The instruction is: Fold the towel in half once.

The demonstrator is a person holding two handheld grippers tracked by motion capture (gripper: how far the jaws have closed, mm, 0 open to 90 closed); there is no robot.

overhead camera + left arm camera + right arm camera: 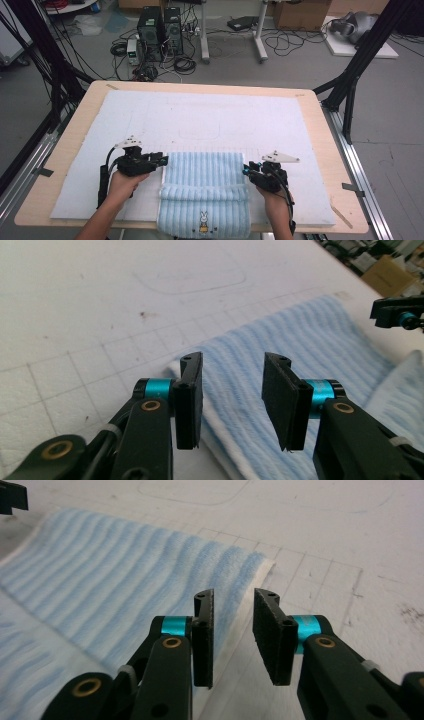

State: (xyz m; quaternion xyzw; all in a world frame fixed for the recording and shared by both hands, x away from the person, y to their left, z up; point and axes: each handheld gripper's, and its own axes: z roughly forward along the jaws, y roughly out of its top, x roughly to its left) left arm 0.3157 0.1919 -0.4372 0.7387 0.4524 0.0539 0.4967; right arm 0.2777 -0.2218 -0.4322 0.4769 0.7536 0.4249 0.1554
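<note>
1. Towel (204,192): pale blue with white ribbing, a small rabbit motif (203,220) near its front hem. It lies at the near middle of the desk (70,150), on a white gridded mat (200,120), with the front hem hanging just over the desk's near edge. A thick rolled fold crosses it just in front of the two grippers; the part beyond the fold lies flat.

2. Left gripper (162,160): at the towel's left edge, just beyond the fold. Fingers (190,400) stand well apart and hold nothing; in the left gripper view the towel's white-bordered edge (220,430) lies beneath the gap between them.

3. Right gripper (246,170): at the towel's right edge, opposite the left gripper. Fingers (204,640) stand moderately apart and hold nothing; the towel's far right corner (260,562) lies just ahead of them.

4. Risk, judged: each side edge looks thin and flat against the mat, so closing fingers could pinch the mat with the towel, or slide over the cloth and catch only a wisp. An uneven grip would skew the fold.

5. Risk, judged: the overhanging hem could drag the towel off the desk if the rest is lifted loosely.

6. Beyond the towel: bare mat with a faint drawn outline (200,131); past the desk, computer towers (160,32) and cables on the floor.
</note>
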